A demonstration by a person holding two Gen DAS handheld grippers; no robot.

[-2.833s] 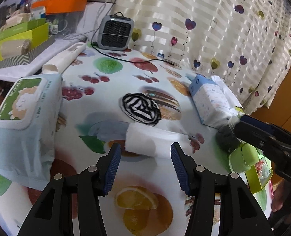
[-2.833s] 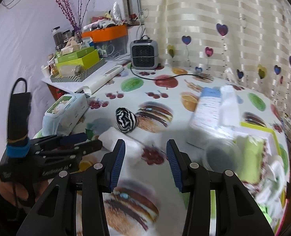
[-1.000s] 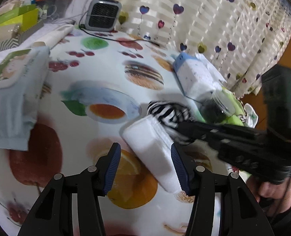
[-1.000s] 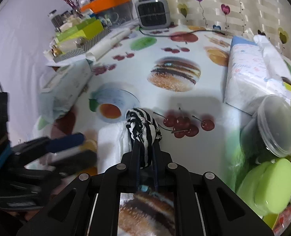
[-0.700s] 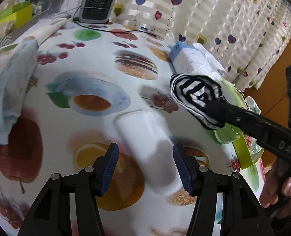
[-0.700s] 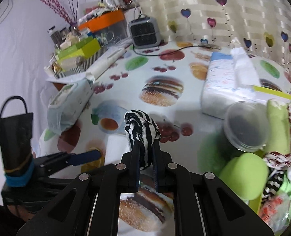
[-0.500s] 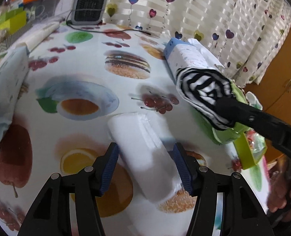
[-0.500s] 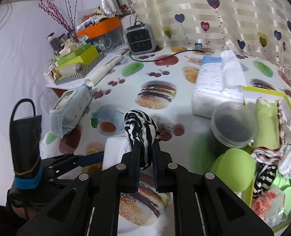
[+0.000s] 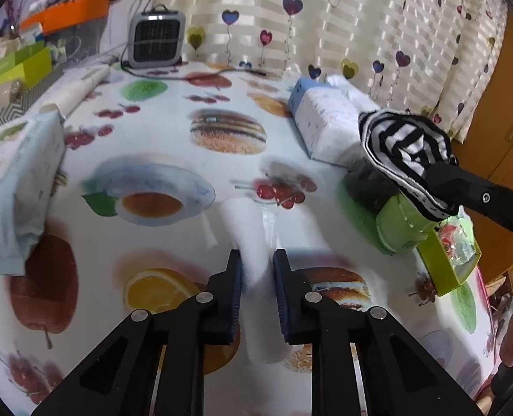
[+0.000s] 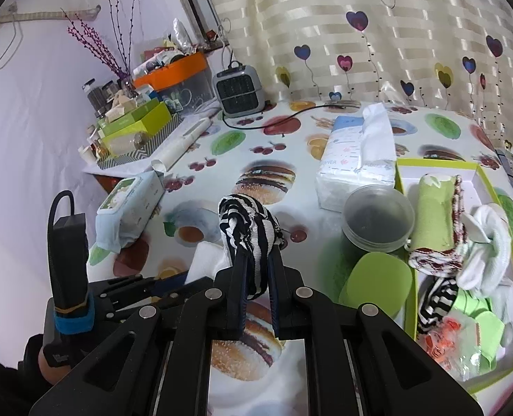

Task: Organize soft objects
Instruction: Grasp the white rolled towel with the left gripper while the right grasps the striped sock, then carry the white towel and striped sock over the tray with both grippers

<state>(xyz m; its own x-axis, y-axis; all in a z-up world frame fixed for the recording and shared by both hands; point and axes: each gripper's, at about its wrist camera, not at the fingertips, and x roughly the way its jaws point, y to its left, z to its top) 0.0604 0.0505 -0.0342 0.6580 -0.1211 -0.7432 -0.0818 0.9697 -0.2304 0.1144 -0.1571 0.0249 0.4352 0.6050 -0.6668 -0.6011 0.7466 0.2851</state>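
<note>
We are pinching one white rolled cloth (image 9: 253,260) in the left tongs (image 9: 256,277); their jaws are closing on it, and its far end is lying on the worktop (image 9: 173,104). We are holding one black-and-white striped cloth (image 10: 248,232) clamped tight in the right tongs (image 10: 256,294), lifted clear of the worktop and hanging short of the box.

We are judging the task as partly done. Neither held item is sitting in the yellow-green box (image 10: 440,164) at the right side yet, so two transfers are remaining as far as we can see.

Beside the box we are counting one green lid (image 10: 377,284) and one clear round tub (image 10: 377,222). Inside the box we are counting one green roll (image 10: 433,215), one red-patterned cloth (image 10: 433,256), one white bundle (image 10: 488,242), one striped piece (image 10: 436,301) and several small green and orange items too tangled to count.

Further out we are counting one wet-wipe pack (image 10: 128,204) at the left edge and one tissue pack (image 10: 357,159) beyond the tub. Whether these two are belonging to the sorting we cannot tell.

At the far end we are counting one small heater (image 10: 239,93) and one orange-lidded bin (image 10: 176,72)
</note>
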